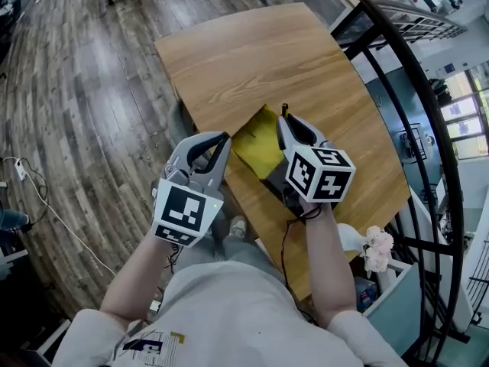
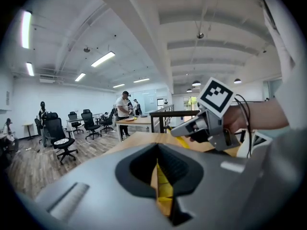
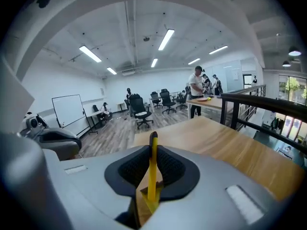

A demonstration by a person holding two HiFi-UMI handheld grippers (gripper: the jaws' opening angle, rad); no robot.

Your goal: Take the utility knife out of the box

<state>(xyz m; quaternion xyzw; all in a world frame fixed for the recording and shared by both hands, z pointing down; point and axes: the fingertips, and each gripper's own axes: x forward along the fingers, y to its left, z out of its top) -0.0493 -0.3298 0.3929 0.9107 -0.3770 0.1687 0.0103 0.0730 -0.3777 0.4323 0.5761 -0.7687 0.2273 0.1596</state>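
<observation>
I hold both grippers up over the wooden table [image 1: 260,52]. My right gripper [image 1: 284,122] is shut on the utility knife [image 3: 152,171], a slim yellow strip with a black tip that stands up between the pads; its tip [image 1: 284,110] pokes out past the jaws. My left gripper [image 1: 221,141] is shut on one edge of the flat yellow box [image 1: 258,142]. The box's yellow and cardboard-brown edge [image 2: 164,188] shows in the slit between the left jaws. The right gripper [image 2: 178,132] hangs to the right in the left gripper view, close beside the left one.
A black metal railing [image 1: 412,75] curves round the table's right side. Wood floor [image 1: 84,90] lies to the left, with a cable [image 1: 46,205] on it. Office chairs [image 3: 139,110] and people at desks [image 3: 196,92] are far off. Something white and frilly [image 1: 378,247] sits at lower right.
</observation>
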